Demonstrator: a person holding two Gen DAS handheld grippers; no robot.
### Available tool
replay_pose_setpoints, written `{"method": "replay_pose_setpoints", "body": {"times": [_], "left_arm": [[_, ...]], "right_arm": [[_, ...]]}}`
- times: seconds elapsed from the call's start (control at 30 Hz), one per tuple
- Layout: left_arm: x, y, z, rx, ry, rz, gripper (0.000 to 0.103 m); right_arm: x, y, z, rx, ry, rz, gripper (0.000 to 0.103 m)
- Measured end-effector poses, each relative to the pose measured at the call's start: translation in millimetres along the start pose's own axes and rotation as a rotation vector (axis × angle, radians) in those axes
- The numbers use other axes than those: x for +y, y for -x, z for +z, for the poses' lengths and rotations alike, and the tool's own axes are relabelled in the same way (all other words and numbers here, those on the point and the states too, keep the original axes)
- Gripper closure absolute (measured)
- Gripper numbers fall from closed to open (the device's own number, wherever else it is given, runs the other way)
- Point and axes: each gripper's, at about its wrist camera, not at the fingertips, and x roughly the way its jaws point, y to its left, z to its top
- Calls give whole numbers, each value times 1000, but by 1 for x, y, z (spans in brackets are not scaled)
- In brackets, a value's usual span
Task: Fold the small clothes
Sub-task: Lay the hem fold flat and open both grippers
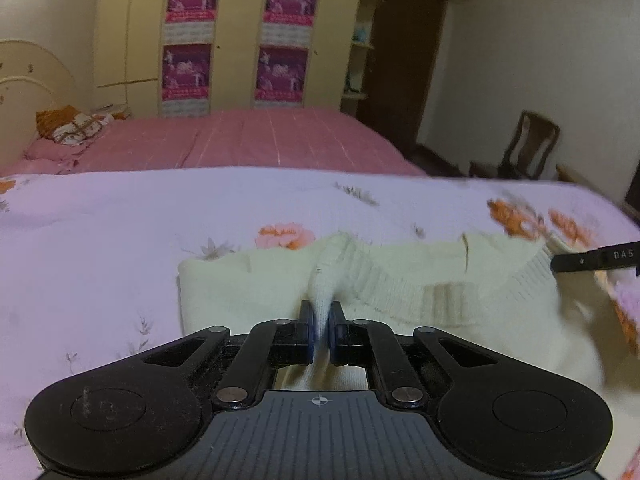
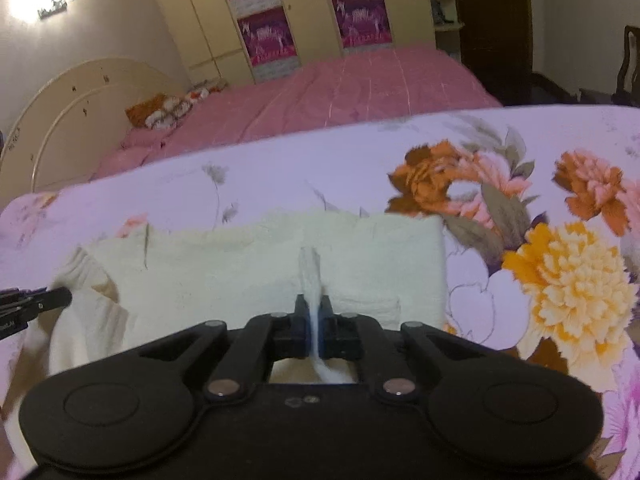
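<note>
sweater: small cream knit sweater lying on the floral bedsheet, ribbed hem or neckline running across the middle. Looks partly folded, edges roughly squared off on the side toward the yellow flower print.

left gripper: pinched down tight on a bunched ridge of the sweater's near edge, knit squeezed up between the blue pads.

right gripper: same deal, clamped narrow on a thin pleat of the sweater's near edge. Each one's tip pokes into the other's view at the sweater's side.

stage (my guess): both near corners grabbed, about to carry that edge over toward the far edge of the sweater.

what could go wrong: both grips hold only a small pinch, so the loose knit could slip out mid-lift, or only the top layer comes up and the layers underneath stay put. If one side travels ahead of the other, the fold lands skewed. Dragging low could also rumple the bedsheet under the sweater.

background: pink bed and wardrobe with posters beyond the sweater, not involved.
</note>
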Motion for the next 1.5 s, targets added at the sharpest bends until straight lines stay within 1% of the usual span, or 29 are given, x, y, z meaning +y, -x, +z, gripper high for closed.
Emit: {"method": "replay_pose_setpoints", "body": {"times": [0.07,0.2,0.3,0.37,0.47,0.53,0.6,0.67,0.7,0.73,0.77,0.83,0.87,0.9,0.93,0.97,1.03,1.07,1.13,1.17,1.23,1.27,1.3,1.37,1.4,1.43,1.5], "left_arm": [[2,1,5,-23,14,14,96],[12,-2,19,-63,71,45,96],[22,-15,22,-49,124,81,96],[26,-27,19,-34,155,108,96],[28,-39,14,-28,177,140,96],[29,-43,14,-34,184,138,96],[28,-48,14,-30,166,154,96],[25,-52,10,4,167,167,96],[25,-52,10,8,174,161,96],[23,-48,9,-3,171,172,96],[20,-44,9,-9,160,175,96],[15,-36,12,-1,129,155,95],[11,-30,14,-2,109,149,93],[6,-25,14,-11,96,143,89],[2,-19,14,-20,89,134,75],[-3,-14,14,-25,85,123,53],[-16,-12,12,-30,67,93,30],[-24,-13,11,-26,48,87,30],[-35,-23,7,23,20,81,30],[-36,-27,3,51,22,89,30],[-33,-38,-7,121,27,118,30],[-32,-36,-13,105,18,119,30],[-32,-33,-15,99,11,130,30],[-33,-25,-13,108,31,135,30],[-35,-19,-12,108,46,133,30],[-37,-13,-12,103,54,126,30],[-43,-1,-16,98,50,108,30]], "right_arm": [[-4,9,6,-51,-34,3,99],[-6,17,21,-138,-49,-38,99],[-9,3,30,-126,-56,-60,99],[-11,-12,28,-101,-47,-86,99],[-17,-29,23,-74,-81,-105,99],[-20,-32,21,-78,-92,-106,99],[-17,-32,22,-89,-80,-107,99],[-16,-36,21,-92,-61,-124,99],[-16,-41,20,-73,-48,-140,98],[-16,-46,18,-39,-31,-158,93],[-17,-47,17,-32,-27,-166,90],[-22,-36,17,-68,-53,-181,75],[-25,-29,18,-85,-70,-181,72],[-27,-23,19,-96,-81,-179,72],[-28,-16,19,-107,-89,-172,72],[-26,-8,19,-118,-91,-158,73],[-16,0,17,-110,-63,-118,73],[-8,1,14,-92,-38,-99,73],[6,-3,6,-51,-1,-68,72],[11,-6,2,-29,14,-59,73],[17,-11,-11,11,35,-68,74],[16,-15,-17,31,36,-80,74],[14,-15,-20,29,39,-87,76],[12,-8,-20,25,35,-111,78],[14,-3,-19,25,30,-116,76],[18,5,-20,15,29,-103,71],[25,17,-24,4,33,-76,71]]}}
